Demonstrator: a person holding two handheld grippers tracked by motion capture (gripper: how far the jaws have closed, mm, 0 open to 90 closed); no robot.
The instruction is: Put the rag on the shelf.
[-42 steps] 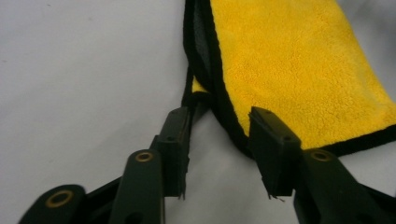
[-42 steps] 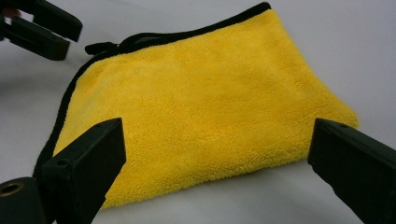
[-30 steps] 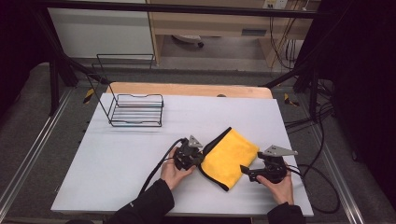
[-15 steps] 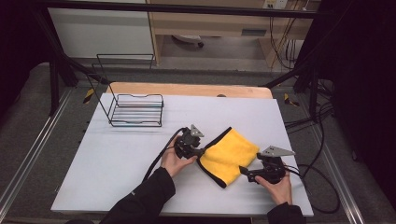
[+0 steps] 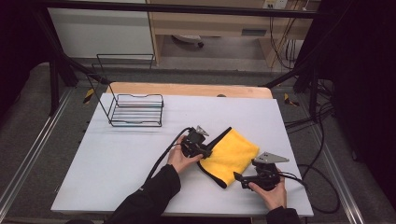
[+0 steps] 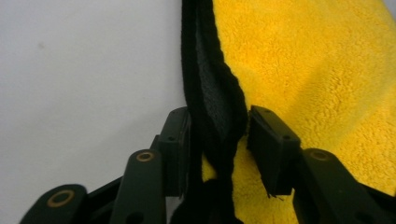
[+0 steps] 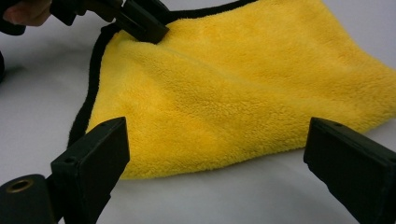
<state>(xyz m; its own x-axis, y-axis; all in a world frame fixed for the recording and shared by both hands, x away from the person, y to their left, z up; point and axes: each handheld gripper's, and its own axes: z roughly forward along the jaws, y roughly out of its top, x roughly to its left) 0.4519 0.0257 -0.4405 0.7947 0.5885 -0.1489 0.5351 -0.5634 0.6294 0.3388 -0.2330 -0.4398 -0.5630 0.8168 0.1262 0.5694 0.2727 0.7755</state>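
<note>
1. The yellow cloth lies folded at lower centre of the high view.
2. The left gripper, clamped on the cloth's black edge, has dragged it up-frame.
3. The right gripper waits open just beside the cloth's lower corner, likely about to grip it.

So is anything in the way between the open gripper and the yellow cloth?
No, nothing visible is. The right gripper is open just short of the yellow cloth, with bare white table between them. The left gripper is at the cloth's black edge.
</note>
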